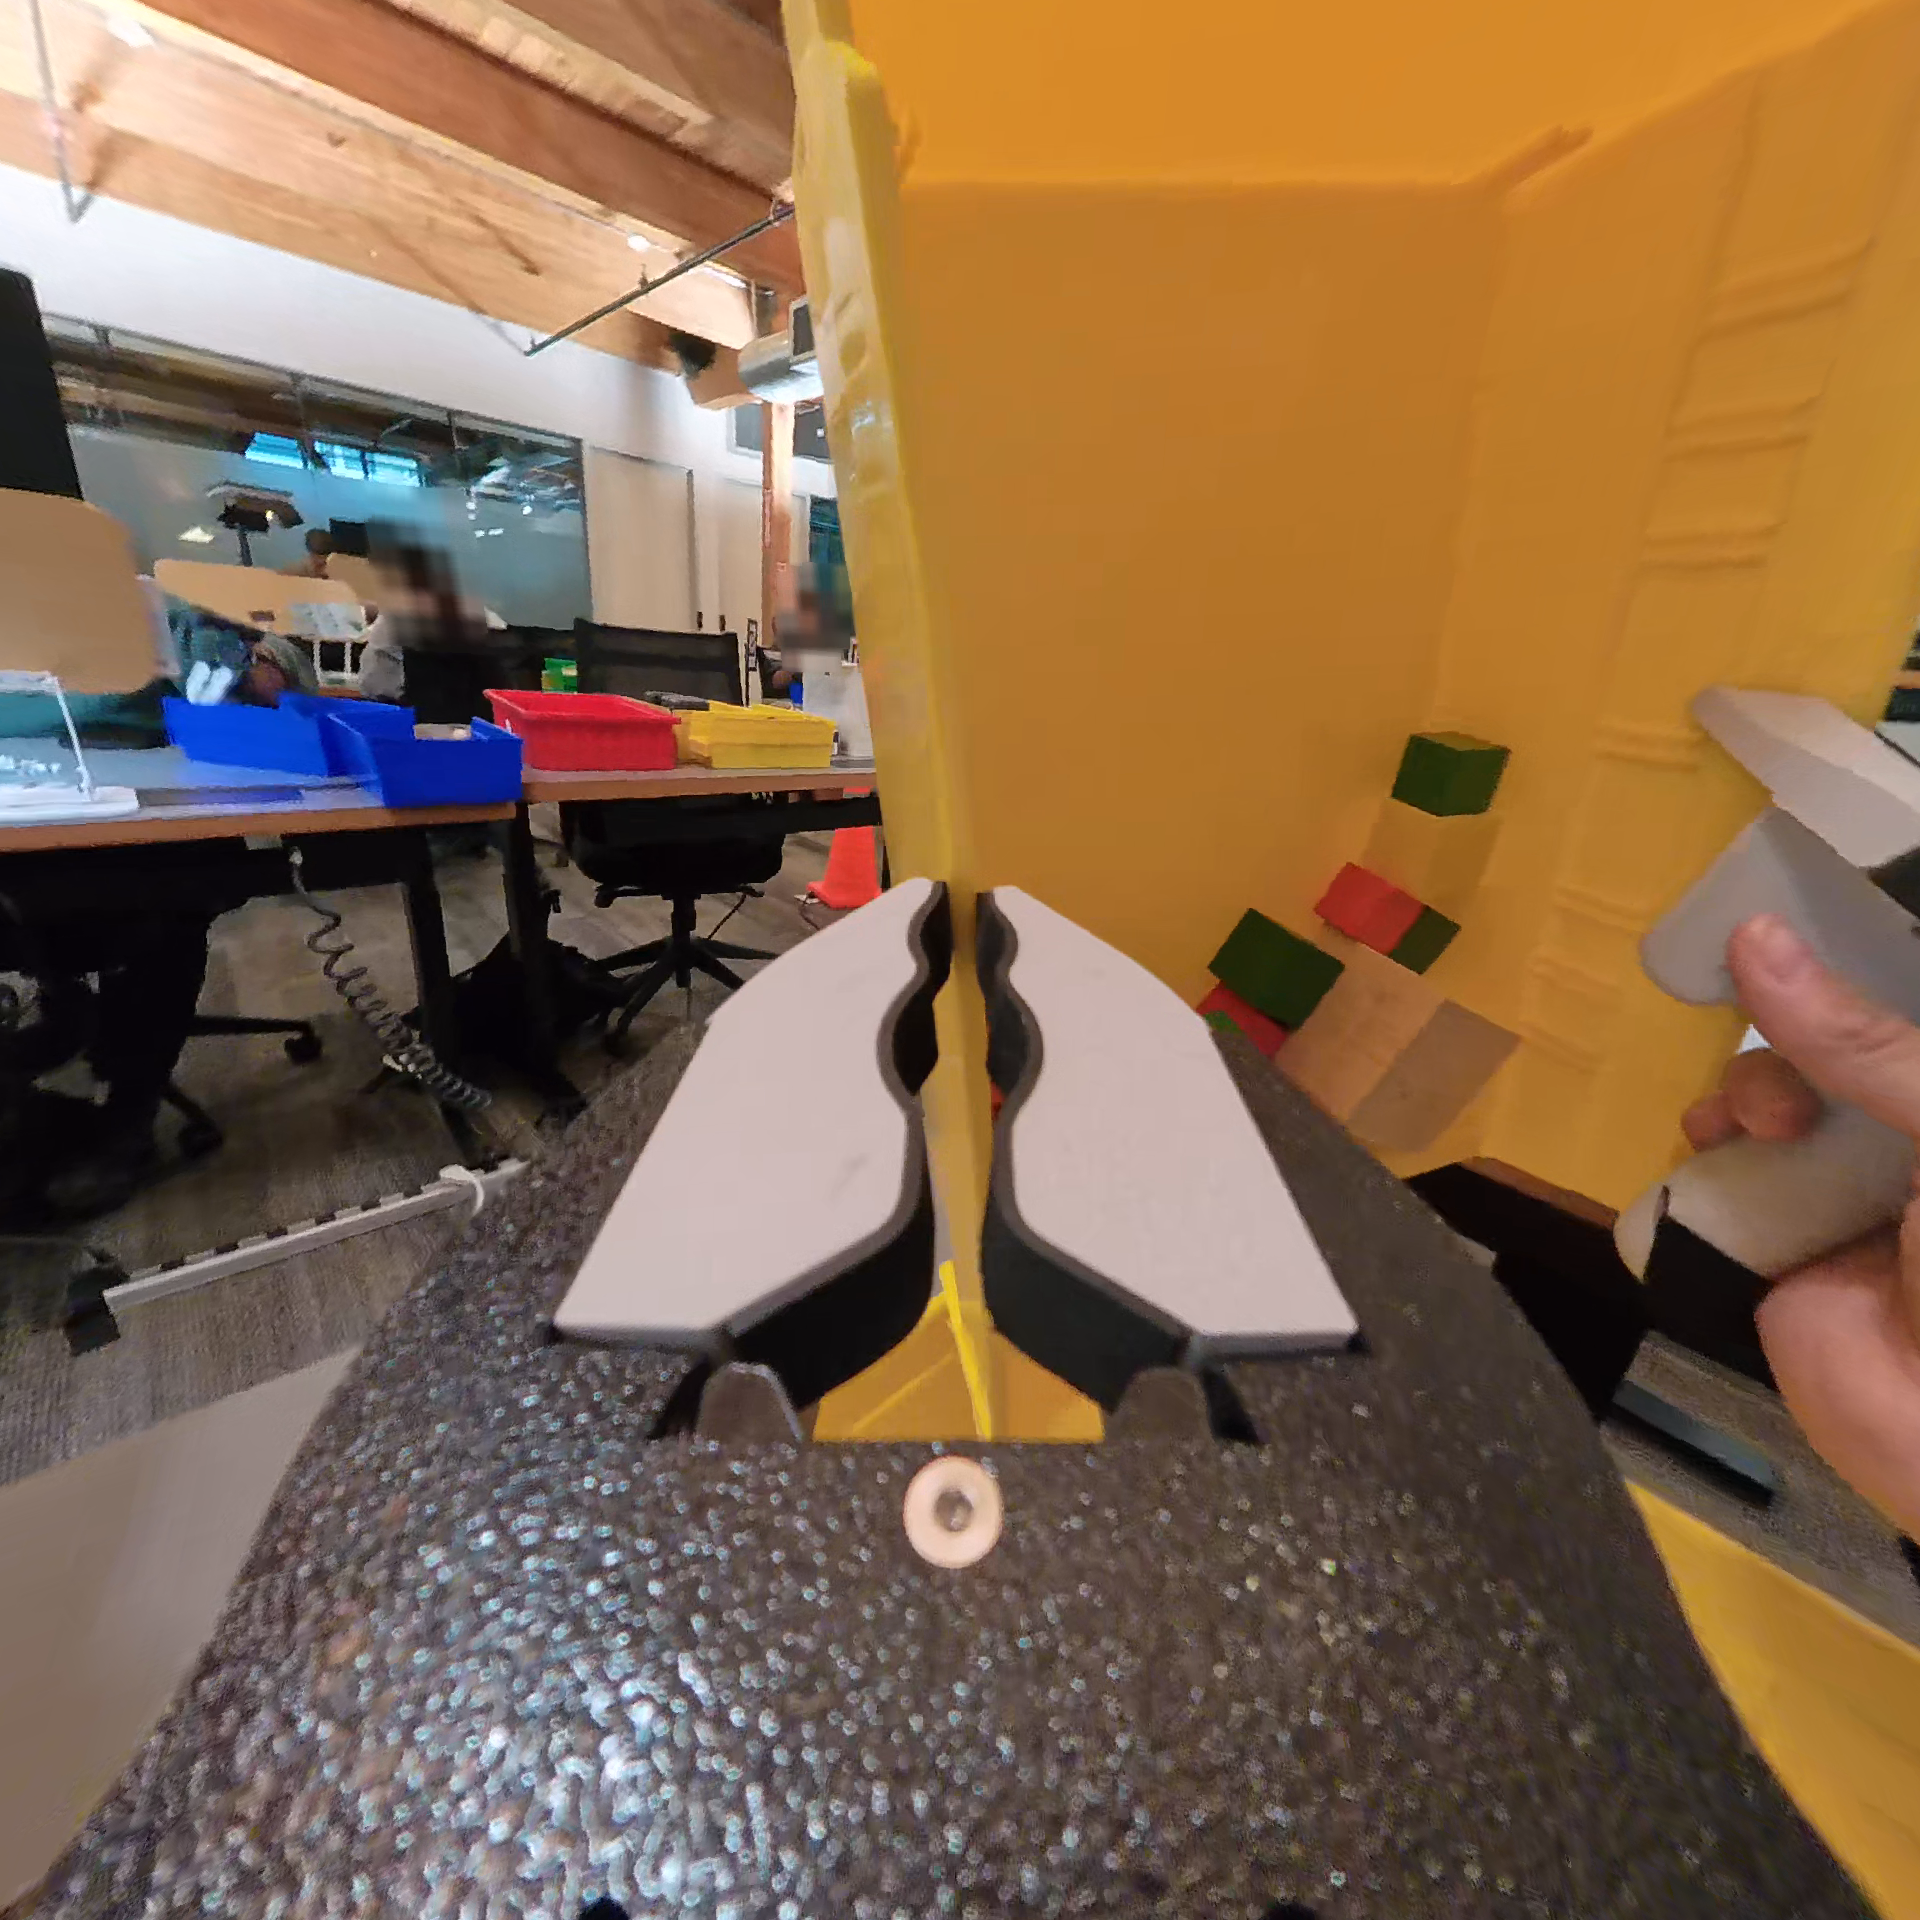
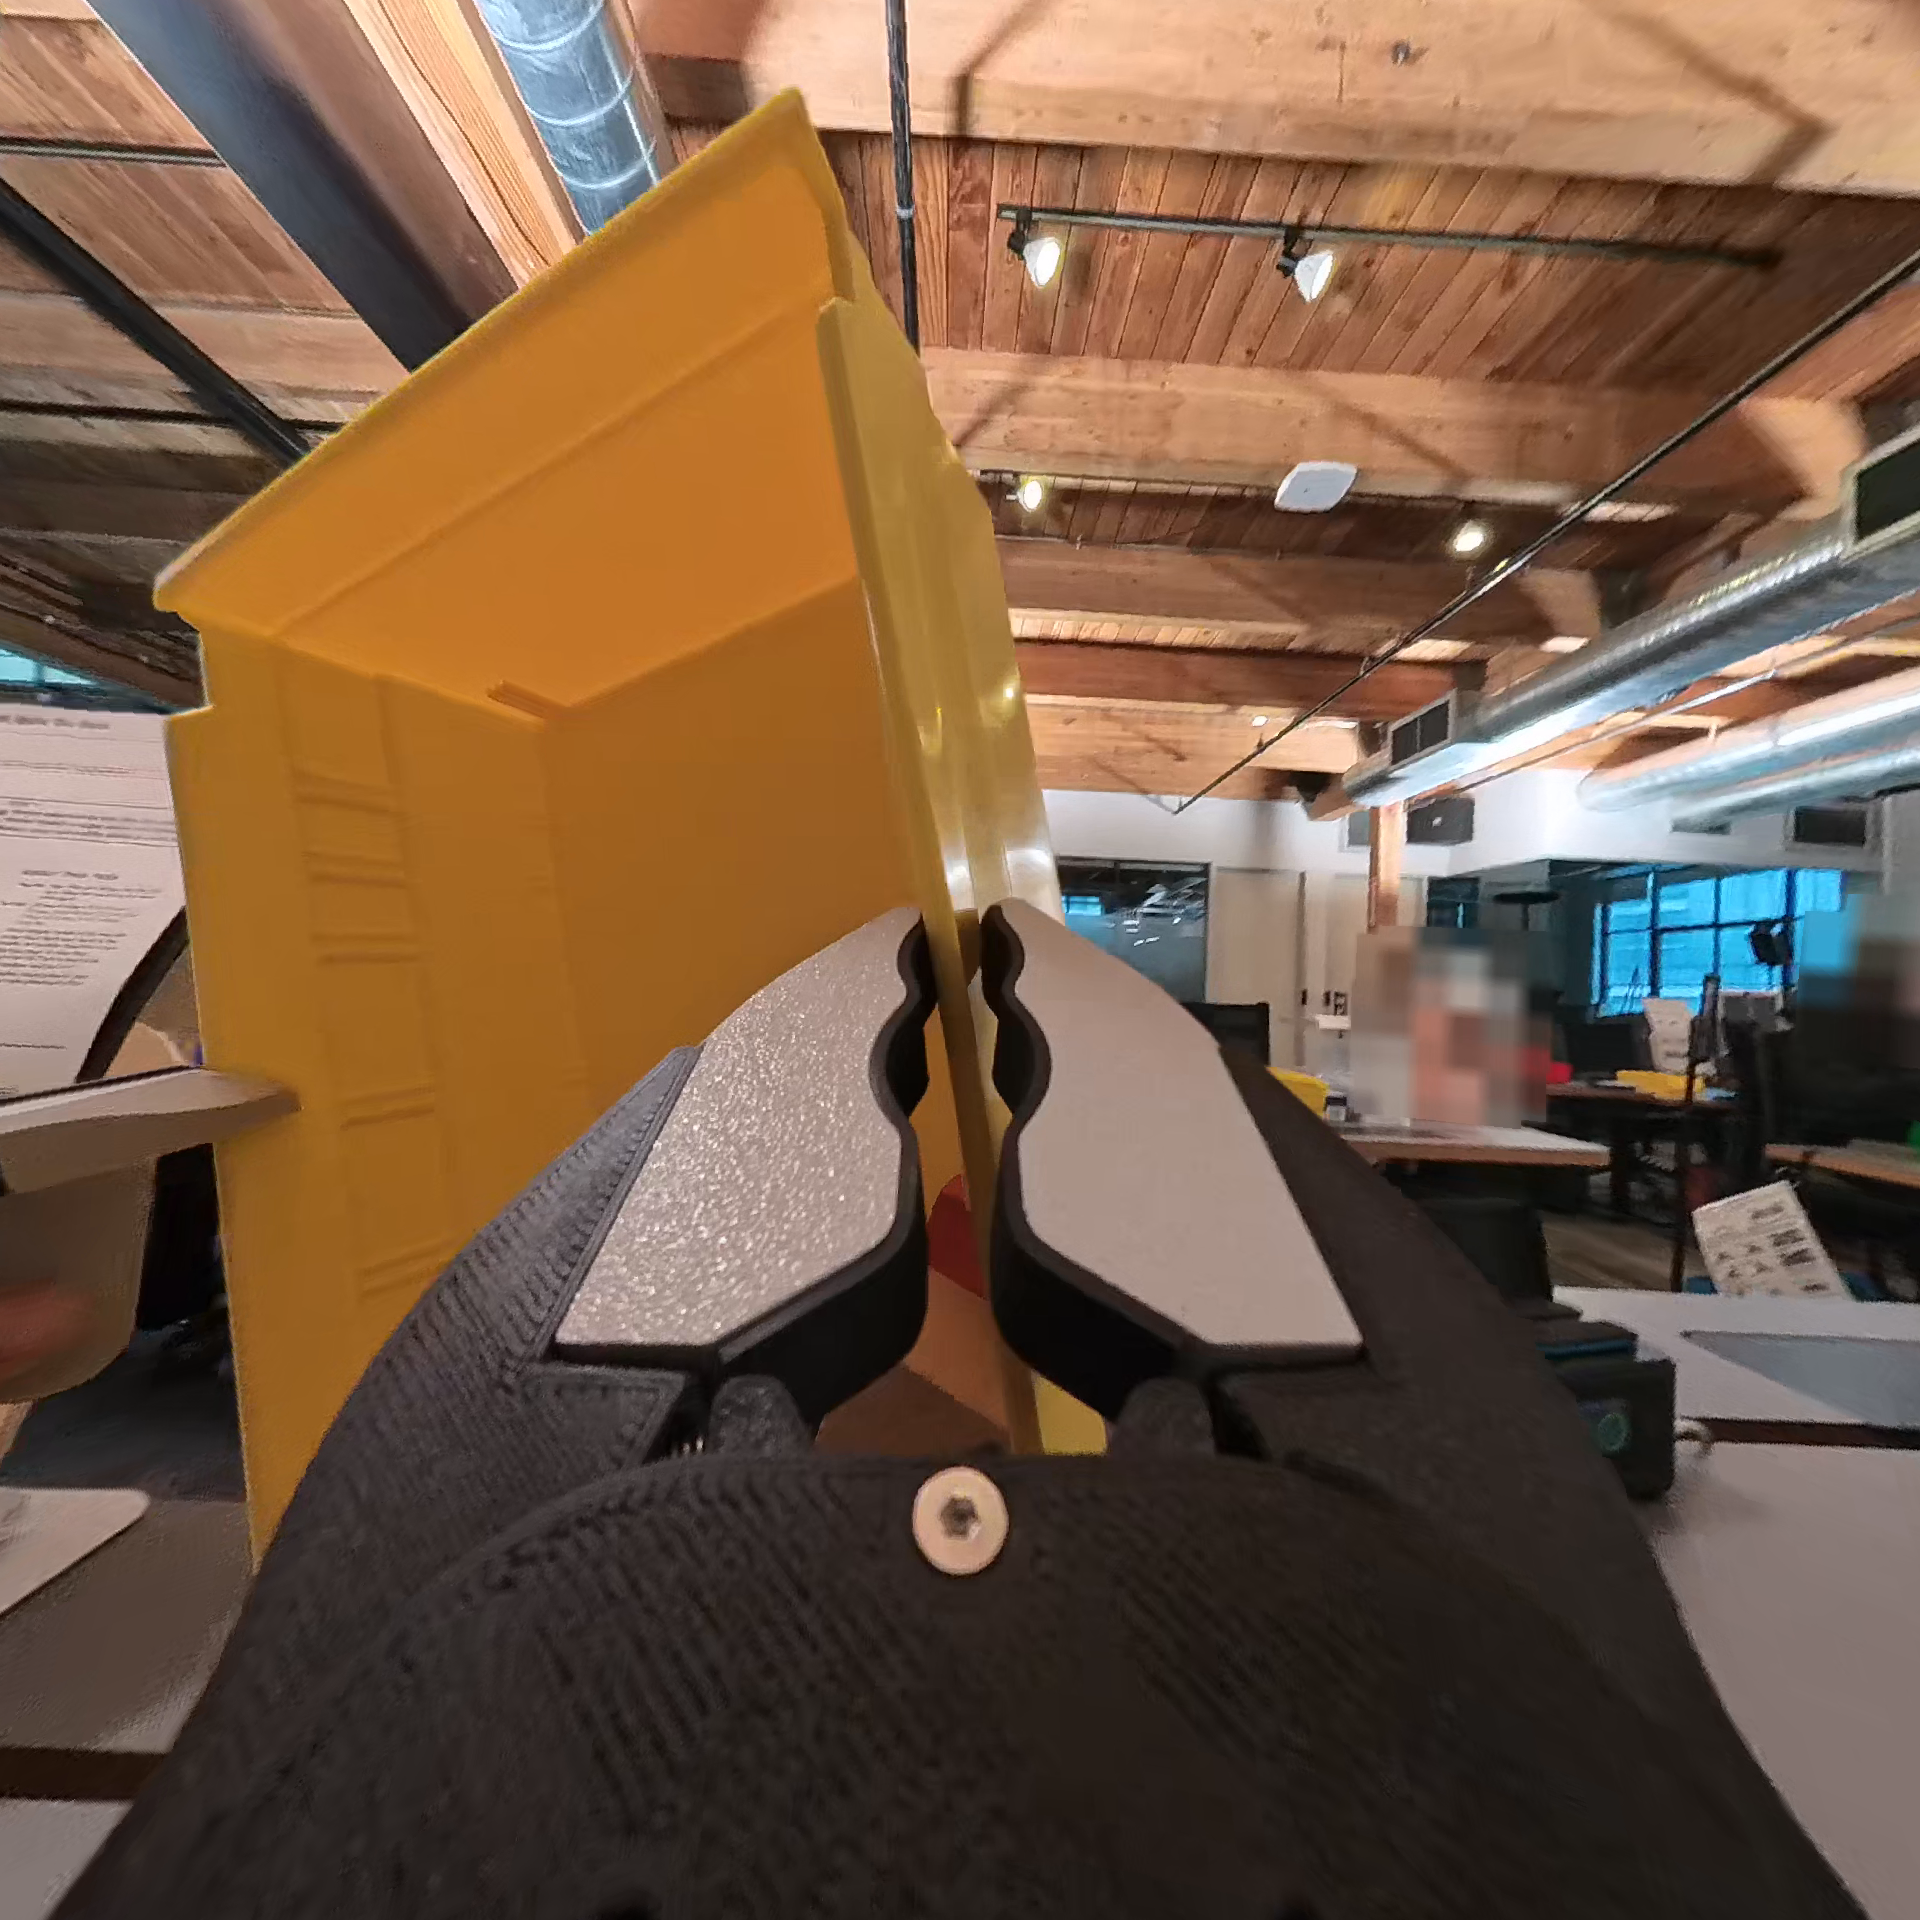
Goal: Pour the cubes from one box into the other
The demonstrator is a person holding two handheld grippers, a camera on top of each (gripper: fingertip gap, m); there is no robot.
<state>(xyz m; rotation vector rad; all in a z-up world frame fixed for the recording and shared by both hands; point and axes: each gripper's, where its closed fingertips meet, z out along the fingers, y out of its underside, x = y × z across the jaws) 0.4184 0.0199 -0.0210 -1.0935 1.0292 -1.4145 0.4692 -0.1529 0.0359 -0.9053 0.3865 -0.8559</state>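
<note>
Yellow box (image 1: 1195,571) tipped up, cubes (image 1: 1351,956) inside; left gripper (image 1: 964,914), right gripper (image 2: 951,925) each pinching wall.

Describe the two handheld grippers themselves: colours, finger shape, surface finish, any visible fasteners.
The left gripper has a black body with a glittery speckled finish. The right gripper has a matte black body with fine printed ridges. Both carry two broad pale grey fingers that taper forward, edged in black with wavy inner pads, and one round screw behind the fingers. No cables or sleeves show.
</note>
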